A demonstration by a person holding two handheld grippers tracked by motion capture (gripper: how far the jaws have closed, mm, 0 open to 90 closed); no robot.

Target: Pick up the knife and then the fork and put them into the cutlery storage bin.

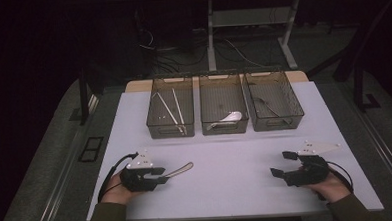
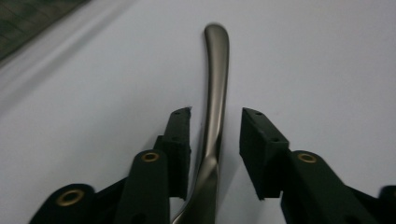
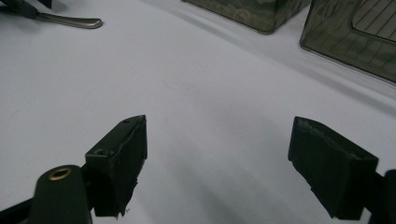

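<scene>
You're straddling the spoon [image 2: 215, 93] handle with the left gripper [image 2: 215, 135], but the jaws are sitting apart with a gap on the far side, so it's lying on the table [image 1: 237, 179], not clamped yet. Keep it centred and squeeze evenly. Your right gripper [image 1: 285, 162] is hanging wide open, holding nothing.

We count three mesh bins [image 1: 224, 109] in a row at twelve o'clock on one white table [image 1: 237, 174]. Two chopsticks [image 1: 176, 107] lie in the bin at eleven o'clock, and one white spoon [image 1: 229, 118] in the middle bin. One metal utensil [image 1: 179, 170] lies at eight o'clock.
</scene>
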